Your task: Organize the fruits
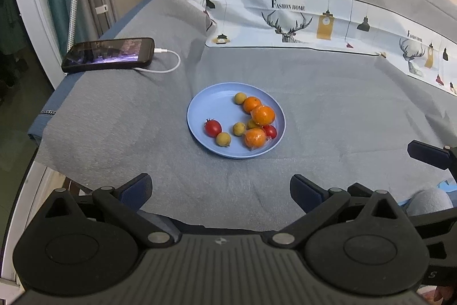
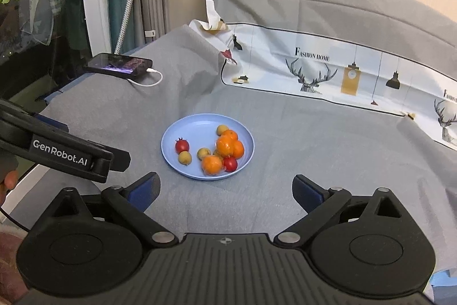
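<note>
A round blue plate (image 1: 211,102) (image 2: 197,127) lies on grey cloth and holds all the fruit. On it are three oranges in clear wrap (image 1: 263,115) (image 2: 225,146), two red cherry tomatoes (image 1: 213,128) (image 2: 182,145), and several small yellow-green fruits (image 1: 223,139) (image 2: 185,157). My left gripper (image 1: 221,192) hangs open, near the table's front edge, short of the plate, nothing between its fingers. My right gripper (image 2: 225,192) is also open and empty, back from the plate's near rim. The left gripper's body (image 2: 65,153) shows at the left of the right wrist view.
A black phone (image 1: 108,55) (image 2: 120,64) with a white cable lies at the table's far left corner. A printed white cloth (image 1: 314,25) (image 2: 342,70) runs along the back. The table's left edge (image 1: 42,133) drops off beside curtains and a white frame.
</note>
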### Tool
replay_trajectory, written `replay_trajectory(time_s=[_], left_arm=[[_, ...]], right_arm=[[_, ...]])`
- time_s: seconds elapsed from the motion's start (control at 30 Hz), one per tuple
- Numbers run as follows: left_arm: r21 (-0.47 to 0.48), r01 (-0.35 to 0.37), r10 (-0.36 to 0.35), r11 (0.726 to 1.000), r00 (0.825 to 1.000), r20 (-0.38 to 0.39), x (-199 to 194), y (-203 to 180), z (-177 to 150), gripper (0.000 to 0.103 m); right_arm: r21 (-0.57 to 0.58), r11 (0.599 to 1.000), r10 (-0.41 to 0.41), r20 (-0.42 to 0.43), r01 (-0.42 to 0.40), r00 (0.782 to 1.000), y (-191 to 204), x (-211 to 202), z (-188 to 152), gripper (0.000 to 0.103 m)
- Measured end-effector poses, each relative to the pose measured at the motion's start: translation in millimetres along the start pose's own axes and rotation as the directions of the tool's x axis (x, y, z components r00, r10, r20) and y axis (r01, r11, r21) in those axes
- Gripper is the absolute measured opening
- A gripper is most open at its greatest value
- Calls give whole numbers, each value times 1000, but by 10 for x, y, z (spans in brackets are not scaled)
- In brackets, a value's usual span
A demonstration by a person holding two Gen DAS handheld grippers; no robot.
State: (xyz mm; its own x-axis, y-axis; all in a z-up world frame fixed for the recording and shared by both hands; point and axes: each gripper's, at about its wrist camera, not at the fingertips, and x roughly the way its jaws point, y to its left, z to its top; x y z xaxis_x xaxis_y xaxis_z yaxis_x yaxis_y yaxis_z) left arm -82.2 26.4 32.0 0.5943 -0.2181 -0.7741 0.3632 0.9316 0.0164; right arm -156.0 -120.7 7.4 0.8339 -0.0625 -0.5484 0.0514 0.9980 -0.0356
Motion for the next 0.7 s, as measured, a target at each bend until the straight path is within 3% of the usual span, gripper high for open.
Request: replay_trajectory(time_s=[0.7], left_arm=[[34, -36, 36, 999, 999, 5, 4, -20, -17, 103]], right_arm=[[3, 1000, -10, -3, 10, 1000, 32, -25, -30, 100]])
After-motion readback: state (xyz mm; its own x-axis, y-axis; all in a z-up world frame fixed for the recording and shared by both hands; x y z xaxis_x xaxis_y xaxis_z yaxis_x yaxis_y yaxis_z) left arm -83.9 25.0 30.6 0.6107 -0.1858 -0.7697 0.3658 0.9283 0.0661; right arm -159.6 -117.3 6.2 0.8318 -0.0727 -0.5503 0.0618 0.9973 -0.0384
